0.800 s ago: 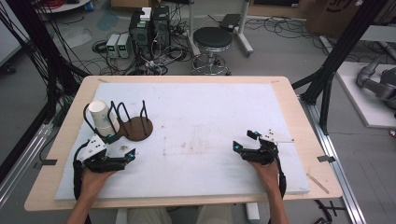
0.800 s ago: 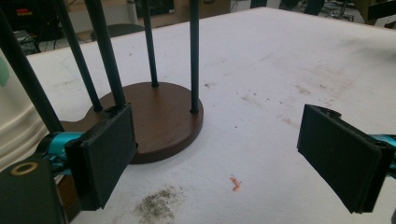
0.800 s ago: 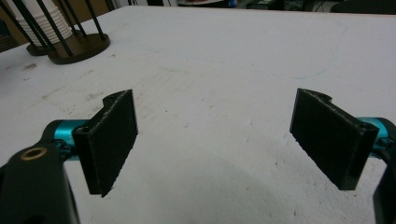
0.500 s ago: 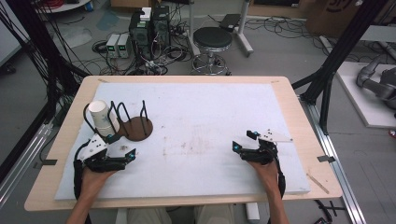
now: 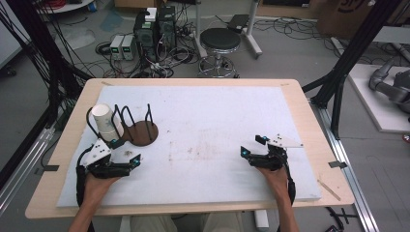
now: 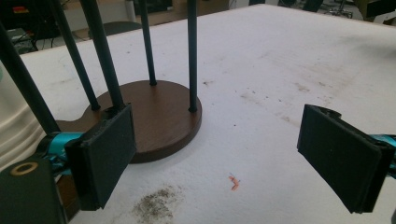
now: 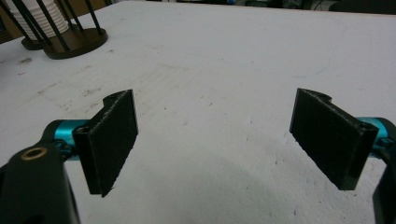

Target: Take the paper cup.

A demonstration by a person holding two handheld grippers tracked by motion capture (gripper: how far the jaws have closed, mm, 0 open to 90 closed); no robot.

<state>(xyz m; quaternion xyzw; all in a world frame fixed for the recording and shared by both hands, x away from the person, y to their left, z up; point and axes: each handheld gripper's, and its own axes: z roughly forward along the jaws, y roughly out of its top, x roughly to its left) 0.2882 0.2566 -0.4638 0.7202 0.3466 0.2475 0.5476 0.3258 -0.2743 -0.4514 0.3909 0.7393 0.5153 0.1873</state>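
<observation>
- Rack point(image 5: 138, 126): wire hoops on a round brown base, standing on the white mat point(image 5: 208, 116) at the far left. In my left gripper view the rack point(image 6: 154, 112) sits just past my left jaw, its black rods rising out of frame.
- Cups point(image 5: 105, 121): a white stack lying tilted in the rack's left hoops, open mouth up and to the left. A ribbed white edge of the cups point(image 6: 16, 133) shows at the left of the left gripper view, behind a rod.
- Left claw point(image 5: 122, 152): low over the mat, just near of the rack, aimed far-right. Jaws stand wide apart, nothing between them; the left jaw is close beside the base, whether touching I cannot tell.
- Left claw point(image 6: 219, 154) up close: bare mat in the gap, with a small orange fleck point(image 6: 234, 182) and a grey smudge point(image 6: 156, 205).
- Right claw point(image 5: 254, 146): over the mat's near right, well apart from the rack. Jaws wide, holding nothing.
- Right claw point(image 7: 212, 135) up close: only stained mat between the pads; rack point(image 7: 74, 39) and cups point(image 7: 39, 16) far off at top left.
- Table point(image 5: 309, 125): wooden rim shows around the mat.
- Beyond the far edge: a stool point(image 5: 220, 41) and boxes with cables point(image 5: 154, 29) on the floor.
</observation>
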